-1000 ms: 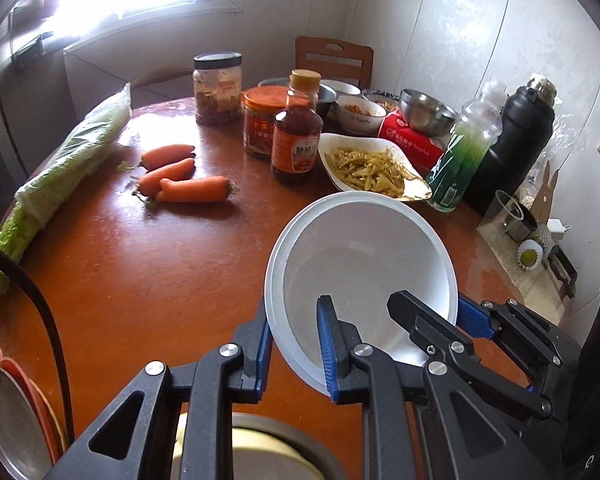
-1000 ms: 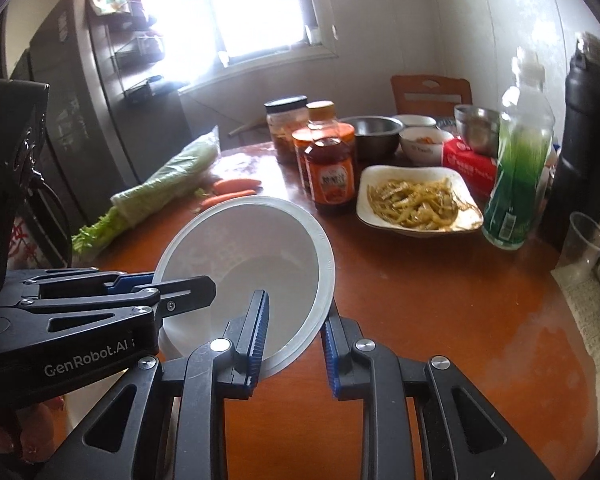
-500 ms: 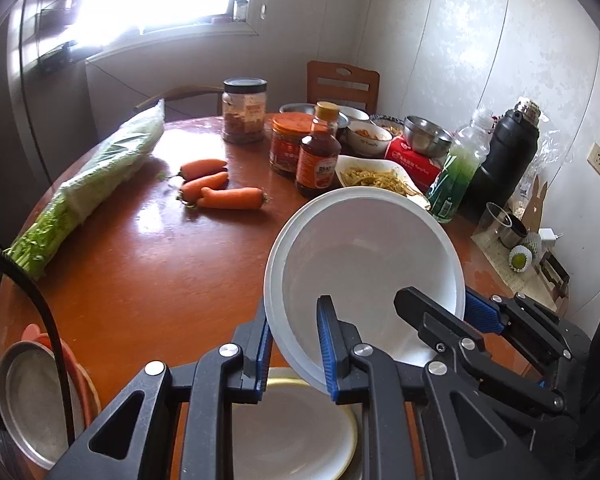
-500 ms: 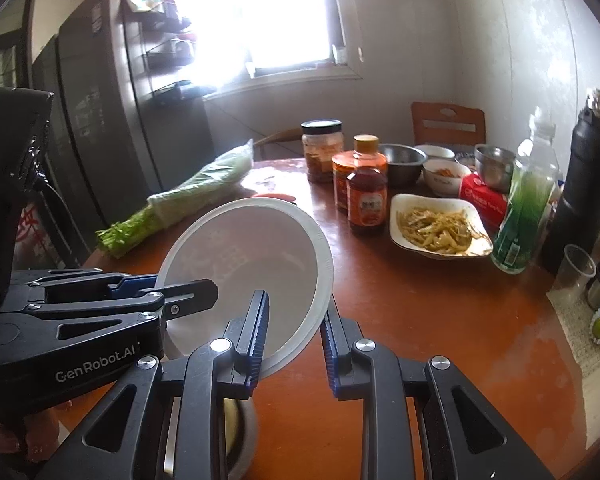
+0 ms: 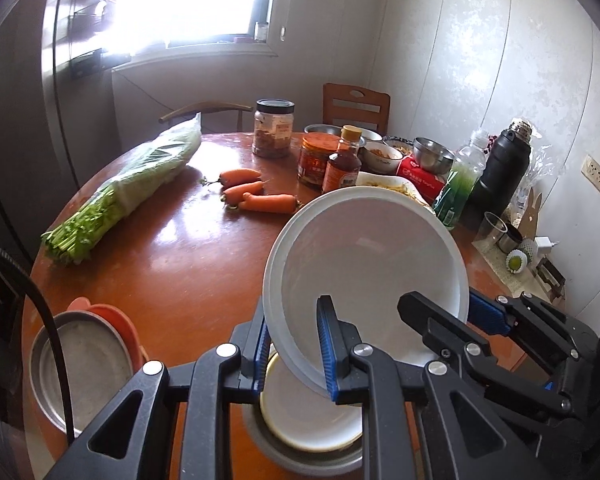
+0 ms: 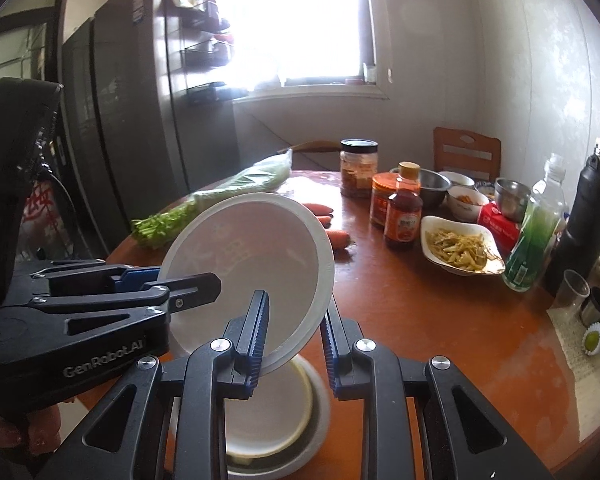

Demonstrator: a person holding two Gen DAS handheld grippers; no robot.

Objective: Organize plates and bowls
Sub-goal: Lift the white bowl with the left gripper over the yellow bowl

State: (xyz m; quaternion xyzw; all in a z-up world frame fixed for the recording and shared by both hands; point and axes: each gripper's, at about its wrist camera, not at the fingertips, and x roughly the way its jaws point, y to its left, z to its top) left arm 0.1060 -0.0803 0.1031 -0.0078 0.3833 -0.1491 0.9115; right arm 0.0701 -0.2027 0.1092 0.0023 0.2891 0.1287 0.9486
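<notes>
A white deep plate (image 5: 364, 248) (image 6: 252, 256) hangs tilted above the brown round table (image 5: 172, 264). My left gripper (image 5: 294, 332) (image 6: 188, 280) is shut on its lower left rim. Shut on the rim's lower right is my right gripper (image 6: 294, 320) (image 5: 440, 308). Directly below the held plate, a cream-rimmed white plate (image 5: 308, 420) (image 6: 268, 420) rests in a metal dish at the table's near edge. A metal plate (image 5: 84, 368) lies on orange plates at the near left, part hidden by a black cable.
Carrots (image 5: 256, 196) and bagged greens (image 5: 140, 176) lie mid-table. At the far right crowd jars, a sauce bottle (image 5: 342, 164), a dish of food (image 6: 460, 248), metal bowls, a green bottle (image 6: 532, 236), a black flask (image 6: 588, 216) and a cup (image 6: 572, 292).
Both grippers have lifted the white plate and drawn it back toward the table's near edge. The cream-rimmed plate in its metal dish has come into view beneath it.
</notes>
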